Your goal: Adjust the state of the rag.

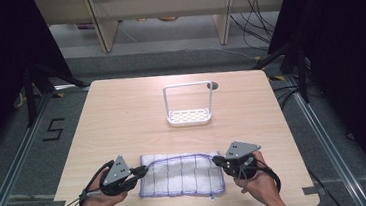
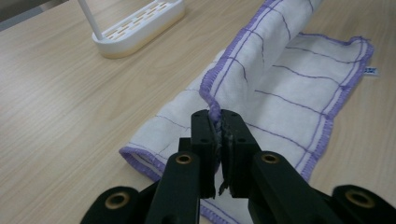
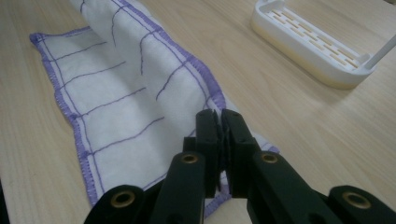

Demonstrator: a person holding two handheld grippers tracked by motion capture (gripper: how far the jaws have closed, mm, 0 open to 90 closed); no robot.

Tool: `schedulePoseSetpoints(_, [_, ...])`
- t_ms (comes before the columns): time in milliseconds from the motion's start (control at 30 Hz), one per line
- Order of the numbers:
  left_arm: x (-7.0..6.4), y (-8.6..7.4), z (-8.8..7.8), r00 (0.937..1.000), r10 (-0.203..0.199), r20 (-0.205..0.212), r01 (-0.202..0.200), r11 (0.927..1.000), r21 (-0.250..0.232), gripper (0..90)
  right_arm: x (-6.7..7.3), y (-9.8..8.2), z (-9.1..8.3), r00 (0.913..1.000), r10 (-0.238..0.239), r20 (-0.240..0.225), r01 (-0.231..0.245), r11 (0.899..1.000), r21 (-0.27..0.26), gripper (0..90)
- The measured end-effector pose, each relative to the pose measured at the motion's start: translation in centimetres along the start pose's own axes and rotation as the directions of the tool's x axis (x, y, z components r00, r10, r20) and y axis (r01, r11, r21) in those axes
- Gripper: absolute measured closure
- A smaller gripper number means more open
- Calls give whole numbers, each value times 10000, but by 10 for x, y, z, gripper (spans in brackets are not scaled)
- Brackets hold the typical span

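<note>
Big wooden table under me, white rack w/ its tall hoop handle standing further back, well apart from the work. Near my edge lies the white cloth w/ purple checks, and I'm folding it: far hem's lifted and rolled over toward me, so it drapes between both tongs. Left gripper is clamped tight on the purple hem at the cloth's left end, right gripper pinched likewise on the right end — one each side keeps the fold straight, I reckon.
</note>
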State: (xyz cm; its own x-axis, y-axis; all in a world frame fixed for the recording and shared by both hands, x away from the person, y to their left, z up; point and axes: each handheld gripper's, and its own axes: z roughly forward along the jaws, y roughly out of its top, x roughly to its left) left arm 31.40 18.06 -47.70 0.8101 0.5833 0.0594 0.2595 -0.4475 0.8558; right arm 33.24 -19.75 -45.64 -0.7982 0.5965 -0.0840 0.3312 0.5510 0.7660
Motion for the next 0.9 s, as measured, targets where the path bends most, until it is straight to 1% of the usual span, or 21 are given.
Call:
schedulePoseSetpoints(33, [0,0,0,10000,0,0,0,10000,0,839,0,0,0,10000,0,0,0,10000,0,863])
schedulePoseSetpoints(67, [-4,-2,-3,9999,135,0,-135,9999,29,839,4,-3,-3,10000,64,52,-64,10000,19,863])
schedulePoseSetpoints(233, [-11,-8,-7,9998,87,184,-90,9998,187,835,12,-9,-9,10000,-4,20,4,10000,-14,863])
schedulePoseSetpoints(267, [-15,-14,-5,9988,-176,446,162,9994,313,830,16,-13,-9,9999,-2,-120,2,10000,27,858])
schedulePoseSetpoints(300, [-16,-16,-5,9983,-90,578,58,9985,544,821,19,-16,-10,9998,87,-204,-84,9998,165,852])
schedulePoseSetpoints(333, [-16,-16,-5,9983,-90,578,58,9985,544,796,19,-16,-10,9998,87,-204,-84,9998,165,852])
schedulePoseSetpoints(367, [-17,-18,-4,9972,-47,741,-9,9971,763,796,21,-18,-10,9996,114,-242,-109,9997,200,831])
schedulePoseSetpoints(400, [-19,-21,-3,9953,-298,920,240,9977,627,685,25,-23,-9,9986,343,-400,-330,9989,339,719])
schedulePoseSetpoints(433, [-19,-21,-3,9953,-298,920,240,9977,627,632,25,-23,-9,9986,343,-400,-330,9989,339,719])
schedulePoseSetpoints(467, [-19,-20,-4,9910,-799,1076,761,9963,391,570,26,-26,-11,9974,530,-497,-516,9982,292,660])
schedulePoseSetpoints(500, [-19,-20,-4,9910,-799,1076,761,9963,391,546,26,-26,-11,9974,530,-497,-516,9982,292,660])
schedulePoseSetpoints(533, [-16,-16,-8,9898,-1039,976,1035,9946,95,519,25,-27,-14,9968,708,-368,-699,9973,233,606])
schedulePoseSetpoints(600, [-13,-14,-9,9899,-1133,857,1140,9935,-26,483,20,-27,-19,9960,895,-77,-896,9960,-73,595])
schedulePoseSetpoints(667, [-7,-9,-10,9891,-1363,561,1377,9902,-224,469,18,-27,-20,9945,1050,13,-1050,9945,-25,576])
schedulePoseSetpoints(700, [-4,-8,-9,9890,-1395,494,1410,9896,-272,460,16,-27,-20,9921,1212,325,-1211,9926,-51,555])
schedulePoseSetpoints(733, [3,-5,-6,9915,-1297,39,1297,9915,-42,436,14,-27,-19,9883,1447,487,-1452,9894,66,521])
schedulePoseSetpoints(767, [3,-5,-6,9915,-1297,39,1297,9915,-42,427,14,-27,-19,9883,1447,487,-1452,9894,66,521])
schedulePoseSetpoints(800, [11,-4,1,9880,-1535,-157,1538,9878,238,416,13,-28,-17,9855,1566,660,-1583,9872,213,490])
schedulePoseSetpoints(833, [11,-4,1,9880,-1535,-157,1538,9878,238,412,13,-28,-17,9855,1566,660,-1583,9872,213,490])
schedulePoseSetpoints(867, [19,-5,10,9864,-1596,-389,1613,9859,443,410,14,-30,-15,9821,1716,773,-1747,9840,347,468])
schedulePoseSetpoints(900, [19,-5,10,9864,-1596,-389,1613,9859,443,408,14,-30,-15,9821,1716,773,-1747,9840,347,468])
